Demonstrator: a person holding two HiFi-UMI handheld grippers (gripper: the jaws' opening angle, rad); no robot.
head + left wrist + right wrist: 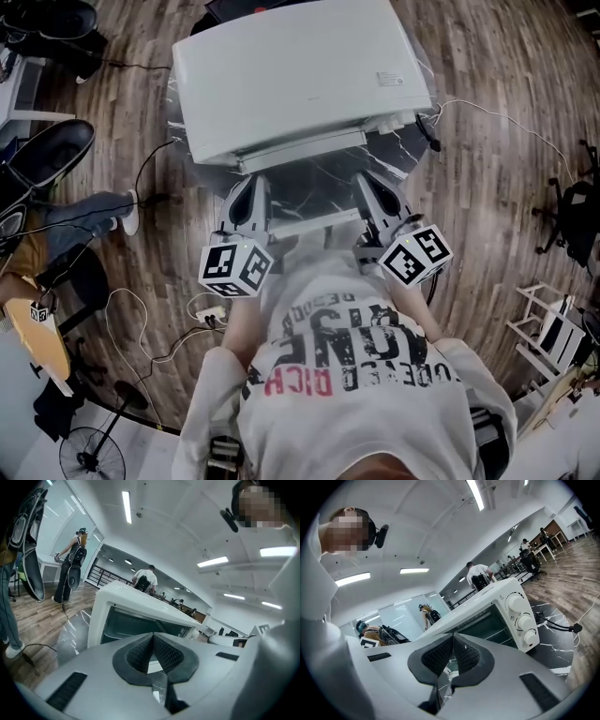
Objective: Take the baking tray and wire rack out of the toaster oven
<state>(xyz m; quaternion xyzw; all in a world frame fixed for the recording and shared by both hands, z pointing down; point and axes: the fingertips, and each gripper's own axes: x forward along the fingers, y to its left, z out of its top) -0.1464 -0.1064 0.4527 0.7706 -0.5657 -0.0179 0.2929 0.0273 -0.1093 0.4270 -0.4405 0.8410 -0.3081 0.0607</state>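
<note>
Left claw: your left gripper (153, 637) has its pads pressed flat together, with nothing between them.
Right claw: your right gripper (453, 637) is likewise closed and empty.
Pale bar: this bar (300, 225) runs across between your two grippers. It may be the handle of the door folded down, but I cannot tell.
Oven: the toaster oven (300, 75) stands just ahead of you on the dark marbled table (553, 656), front toward you.
Tray and rack: neither shows plainly. Thin lines cross the oven's dark opening in the right gripper view, so both are probably inside.
Risk: the jaws must open before they can take an edge. A pull at one corner could jam the rack in its guides, or drag the light oven across the slick top.
Writing: your shirt (347, 366) carries big print, upside down from here and not safely readable. The oven's top label (392, 79) and the marks at the dials (524, 623) are too small to read.
</note>
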